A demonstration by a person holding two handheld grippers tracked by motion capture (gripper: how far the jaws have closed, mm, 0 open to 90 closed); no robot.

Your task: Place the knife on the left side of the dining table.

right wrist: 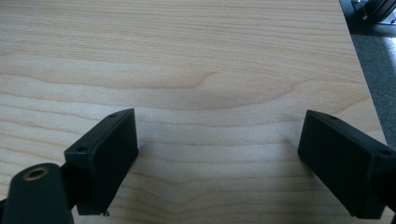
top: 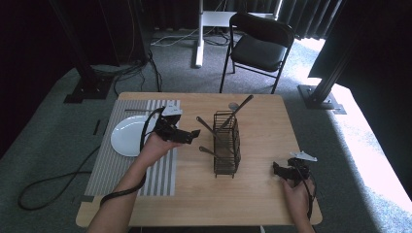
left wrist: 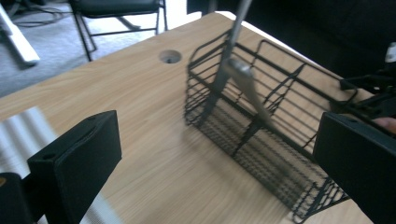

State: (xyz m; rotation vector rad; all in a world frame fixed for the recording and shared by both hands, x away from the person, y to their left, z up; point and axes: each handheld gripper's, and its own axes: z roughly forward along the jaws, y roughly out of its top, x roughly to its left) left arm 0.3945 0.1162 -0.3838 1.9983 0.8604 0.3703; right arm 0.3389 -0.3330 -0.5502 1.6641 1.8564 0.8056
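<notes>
On the left, the plate (top: 127, 136) lies bare on the mat (top: 114, 160). The left gripper (top: 187, 135) hovers near the basket (top: 226, 143), fingers wide apart and empty. Three utensils (top: 210, 127) stand in the basket, so laying the setting seems barely begun. The right gripper (top: 286, 171) waits on the bench (top: 262, 194), open and empty.

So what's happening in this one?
A person at a wooden table holds a gripper in each hand. The left gripper, jaws open and empty, points at a black wire caddy holding a few utensils. The right gripper, also open and empty, sits over bare wood near the table's right edge. A white plate lies on a striped placemat at the left.
</notes>
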